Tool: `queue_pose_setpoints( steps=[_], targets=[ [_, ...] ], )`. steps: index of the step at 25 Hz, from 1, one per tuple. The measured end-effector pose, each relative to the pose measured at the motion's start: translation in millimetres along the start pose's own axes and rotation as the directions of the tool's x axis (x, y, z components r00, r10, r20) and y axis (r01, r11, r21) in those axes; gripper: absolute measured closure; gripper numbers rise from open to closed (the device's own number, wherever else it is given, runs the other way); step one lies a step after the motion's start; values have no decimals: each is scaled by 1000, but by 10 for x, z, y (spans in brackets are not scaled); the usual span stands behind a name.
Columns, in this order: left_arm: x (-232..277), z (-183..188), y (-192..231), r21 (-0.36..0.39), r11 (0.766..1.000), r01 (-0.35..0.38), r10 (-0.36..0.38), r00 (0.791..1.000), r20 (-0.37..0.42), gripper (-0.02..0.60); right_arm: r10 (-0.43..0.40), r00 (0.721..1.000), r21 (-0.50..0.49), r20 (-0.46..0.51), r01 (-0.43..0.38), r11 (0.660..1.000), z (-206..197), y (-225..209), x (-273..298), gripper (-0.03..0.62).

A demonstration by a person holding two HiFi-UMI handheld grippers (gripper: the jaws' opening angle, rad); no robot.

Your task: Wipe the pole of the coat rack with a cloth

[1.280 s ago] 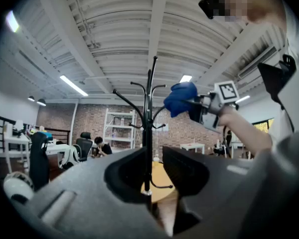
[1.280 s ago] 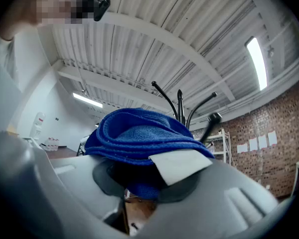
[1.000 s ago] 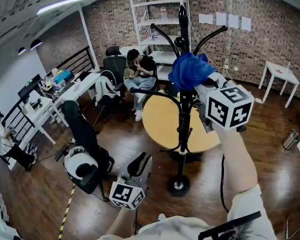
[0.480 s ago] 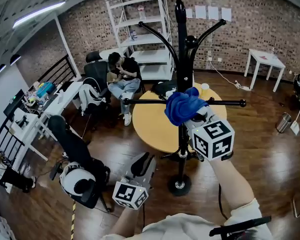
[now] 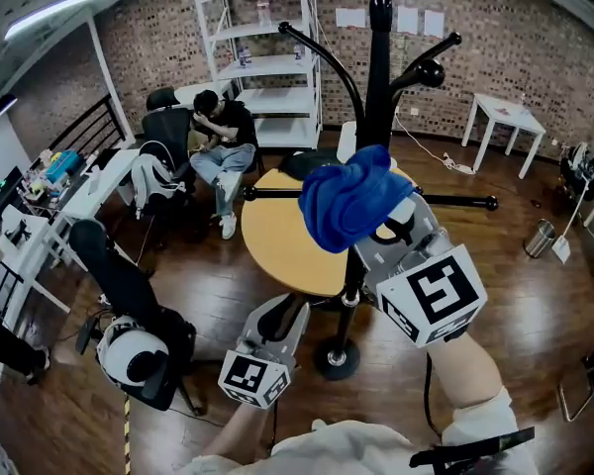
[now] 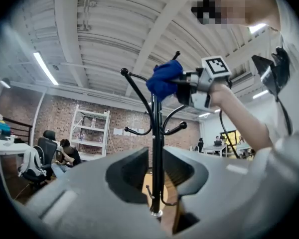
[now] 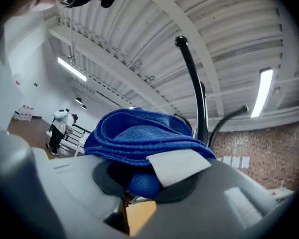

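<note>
One blue cloth (image 5: 348,201) brought up to the coat rack pole (image 5: 377,77).
The right gripper (image 5: 374,228) pinches the bunched cloth at the pole's mid-height, below the curved hooks (image 5: 317,52). Whether the cloth actually touches the pole cannot be confirmed. The left gripper (image 5: 282,320) hangs low near the pole's round base (image 5: 337,356), jaws spread and empty, with the pole showing between them but farther off. Likely risks are that the loose wad drags out of the jaws, that it snags a hook or the horizontal bar (image 5: 445,203), or that a sideways push rocks the unsteadied rack. No container takes part. The white shelf unit (image 5: 252,62) behind the pole holds items too small to name.
</note>
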State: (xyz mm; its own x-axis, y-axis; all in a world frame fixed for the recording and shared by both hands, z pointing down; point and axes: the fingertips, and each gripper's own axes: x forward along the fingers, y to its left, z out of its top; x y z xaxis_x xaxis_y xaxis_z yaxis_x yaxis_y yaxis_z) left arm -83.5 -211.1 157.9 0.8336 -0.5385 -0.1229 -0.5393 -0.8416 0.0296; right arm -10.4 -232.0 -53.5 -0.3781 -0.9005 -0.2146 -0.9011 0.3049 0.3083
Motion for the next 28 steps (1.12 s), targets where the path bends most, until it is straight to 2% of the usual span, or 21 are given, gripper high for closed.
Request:
queue_pose_setpoints(
  steps=[2, 5, 7, 11, 14, 17, 20, 22, 25, 28],
  targets=[
    [3, 26, -13, -4, 1000, 9, -9, 1000, 14, 495, 8, 1000, 5, 8, -8, 1000, 277, -121, 205, 491],
    [-10, 28, -26, -20, 1000, 7, -6, 1000, 29, 495, -8, 999, 42, -48, 10, 999, 346, -357, 432, 491],
    [-41, -9, -15, -35, 999, 1, -1, 1000, 26, 495, -12, 995, 68, -103, 19, 997, 148, -409, 473, 491],
    [-137, -92, 99, -52, 998, -33, 34, 999, 12, 495, -11, 979, 135, -201, 38, 990, -560, -321, 394, 491],
    [-180, -84, 139, -53, 997, -51, 51, 999, 0, 496, -28, 984, 186, -176, 61, 981, -712, -334, 313, 493],
    [-191, -111, 143, -46, 998, -46, 46, 999, 9, 497, -17, 991, 169, -132, 40, 985, -495, -263, 260, 491],
    [-180, -78, 154, -48, 997, -53, 53, 998, 13, 495, 41, 999, 153, -17, -38, 988, -80, -3, -82, 491],
    [-161, -51, 156, -56, 996, -65, 65, 998, 2, 497, 130, 991, 148, 25, -132, 980, -39, 306, -444, 491],
    [-188, -181, 248, -58, 995, -82, 82, 997, -6, 496, 247, 967, 168, -53, -235, 957, -603, 868, -873, 491],
    [-229, -280, 380, -59, 992, -109, 108, 994, -19, 497, 290, 940, 249, -179, -242, 938, -1525, 1282, -1051, 491]
  ],
)
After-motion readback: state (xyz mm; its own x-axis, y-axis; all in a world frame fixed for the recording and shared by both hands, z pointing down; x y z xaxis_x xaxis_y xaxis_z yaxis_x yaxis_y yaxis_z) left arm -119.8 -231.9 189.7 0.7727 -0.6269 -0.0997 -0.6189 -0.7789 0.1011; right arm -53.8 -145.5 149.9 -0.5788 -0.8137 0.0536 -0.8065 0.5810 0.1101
